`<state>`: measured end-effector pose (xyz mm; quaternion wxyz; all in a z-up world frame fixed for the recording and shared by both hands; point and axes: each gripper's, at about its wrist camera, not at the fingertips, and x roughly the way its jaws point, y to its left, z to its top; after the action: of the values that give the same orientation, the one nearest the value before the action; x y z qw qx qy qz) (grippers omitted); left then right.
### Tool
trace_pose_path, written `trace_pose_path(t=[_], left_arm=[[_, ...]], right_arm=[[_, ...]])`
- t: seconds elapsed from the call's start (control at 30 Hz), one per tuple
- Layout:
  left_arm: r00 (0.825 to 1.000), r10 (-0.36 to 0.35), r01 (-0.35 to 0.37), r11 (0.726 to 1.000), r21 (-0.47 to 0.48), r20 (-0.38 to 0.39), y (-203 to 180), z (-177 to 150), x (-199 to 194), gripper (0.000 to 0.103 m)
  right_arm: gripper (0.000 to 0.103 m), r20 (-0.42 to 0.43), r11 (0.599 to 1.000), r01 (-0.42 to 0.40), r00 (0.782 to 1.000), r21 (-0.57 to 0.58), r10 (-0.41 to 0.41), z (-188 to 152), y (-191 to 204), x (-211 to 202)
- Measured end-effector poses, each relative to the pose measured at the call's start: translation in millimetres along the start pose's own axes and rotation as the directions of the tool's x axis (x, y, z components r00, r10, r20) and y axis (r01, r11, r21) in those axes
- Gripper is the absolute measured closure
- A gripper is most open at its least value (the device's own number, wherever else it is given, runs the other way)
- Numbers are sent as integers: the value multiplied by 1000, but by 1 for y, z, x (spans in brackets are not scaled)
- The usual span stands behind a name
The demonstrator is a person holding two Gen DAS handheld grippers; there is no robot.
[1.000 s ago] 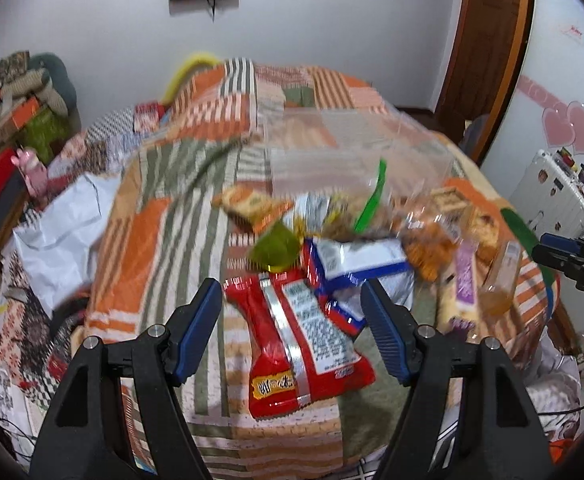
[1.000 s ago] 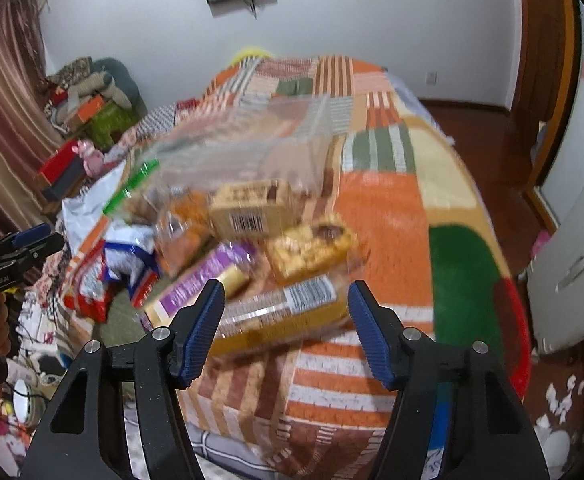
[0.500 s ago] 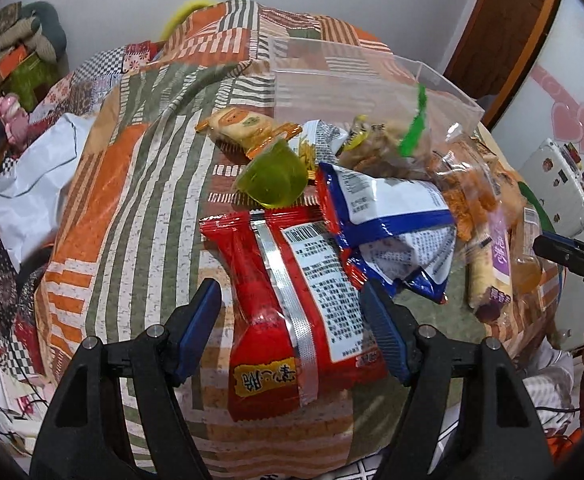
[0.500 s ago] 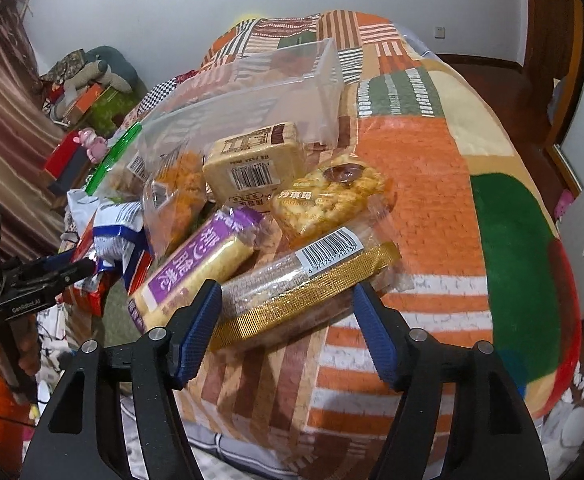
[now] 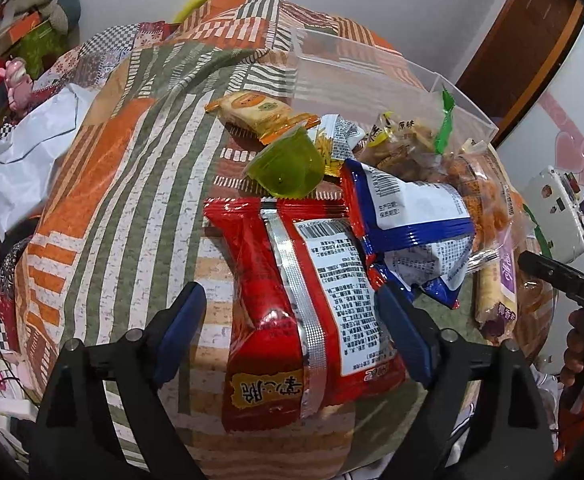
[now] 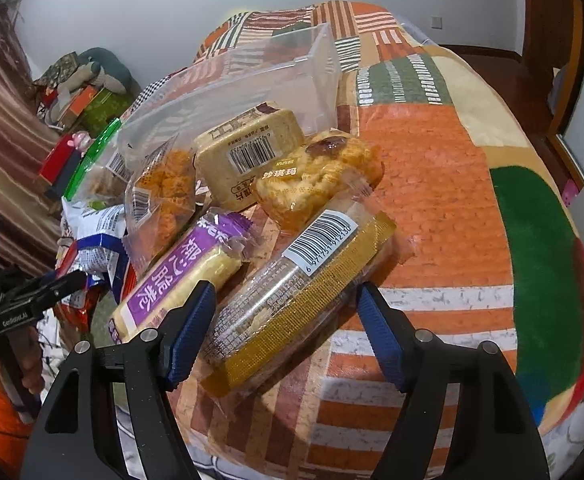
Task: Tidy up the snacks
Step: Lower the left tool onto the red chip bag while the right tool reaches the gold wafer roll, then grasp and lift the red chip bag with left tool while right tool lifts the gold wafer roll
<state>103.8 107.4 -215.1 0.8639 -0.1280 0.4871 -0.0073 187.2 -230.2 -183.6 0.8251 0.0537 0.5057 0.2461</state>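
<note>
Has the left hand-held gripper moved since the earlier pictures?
Yes. The left hand-held gripper has come down toward the red snack bag, which fills more of the view, jaws just opening wider around it.

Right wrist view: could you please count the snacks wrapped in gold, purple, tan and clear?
Gold pack: 1
Purple roll: 1
Tan block: 1
Clear bags: 3 (orange puffs, yellow crisp cake, green-clipped bag)
Total: 6

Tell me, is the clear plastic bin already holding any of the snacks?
No, the clear plastic bin looks empty in the right wrist view, with the snacks piled on the blanket in front of it.
</note>
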Motion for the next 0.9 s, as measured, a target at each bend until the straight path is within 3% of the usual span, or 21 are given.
trace_pose_path(t=[0.23,0.43,0.6,0.77,0.9], left_arm=[[1000,31,-31,999,-15,-3,12,-3,-5,15],[998,46,-45,999,23,-31,0,-1,13,15],[997,75,-75,997,33,0,-3,0,18,15],[996,86,-87,995,42,29,-2,-2,13,36],[996,81,-82,996,31,38,1,-7,3,36]], right_arm=[[44,-4,1000,4,1000,5,-4,-2,-12,-10],[42,-3,999,40,999,10,-39,5,-6,-2],[42,2,998,46,999,33,-47,10,-9,6],[44,11,998,53,999,22,-53,8,-10,7],[49,21,998,53,998,26,-54,4,-14,1]])
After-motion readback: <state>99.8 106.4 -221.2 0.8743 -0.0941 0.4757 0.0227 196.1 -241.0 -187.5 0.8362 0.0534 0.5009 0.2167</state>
